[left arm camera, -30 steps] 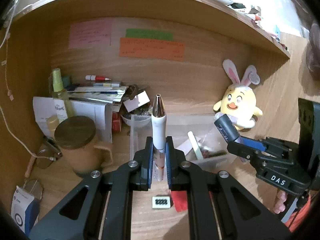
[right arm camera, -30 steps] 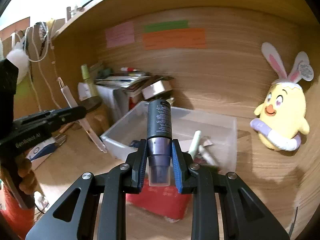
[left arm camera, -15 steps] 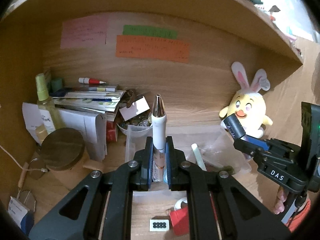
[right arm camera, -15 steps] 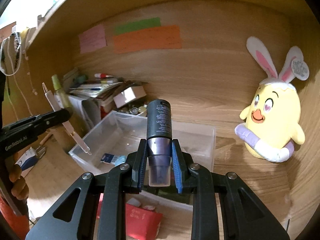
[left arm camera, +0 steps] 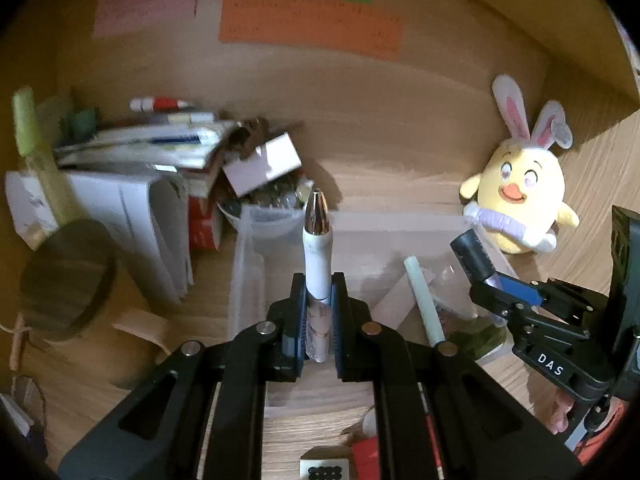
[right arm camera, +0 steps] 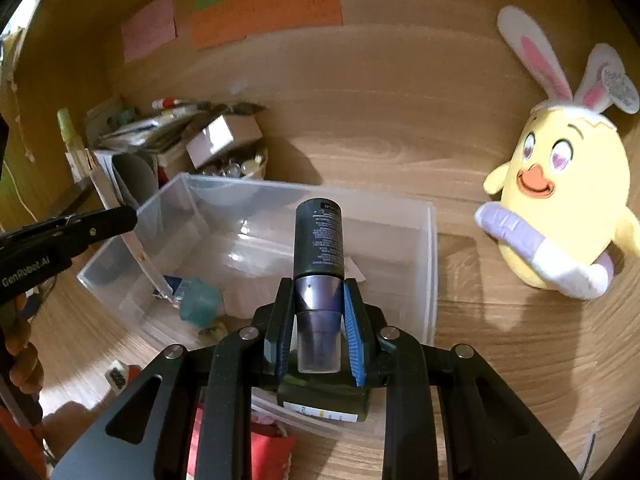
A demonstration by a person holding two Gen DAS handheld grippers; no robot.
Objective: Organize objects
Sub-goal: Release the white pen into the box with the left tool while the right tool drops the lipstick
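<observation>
Clear plastic bin: above it, left gripper ("GenRobot.AI") clamps white silver-tipped pen; right gripper ("DAS") clamps dark cylindrical tube.

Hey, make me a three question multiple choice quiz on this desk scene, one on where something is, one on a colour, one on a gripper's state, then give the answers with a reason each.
1. Where does the yellow plush chick sit relative to the clear plastic bin?
A. inside it
B. to its right on the desk
C. on top of the paper stack

2. What colour is the largest paper note on the back wall?
A. orange
B. blue
C. white

3. What is the right gripper doing?
A. open and empty
B. shut on a dark bottle
C. shut on a red packet

Answers:
1 B: the plush chick stands on the wood right of the bin.
2 A: the orange note is wider than its pink and green neighbours.
3 B: the right gripper has its pads pressed on the dark bottle.
</observation>
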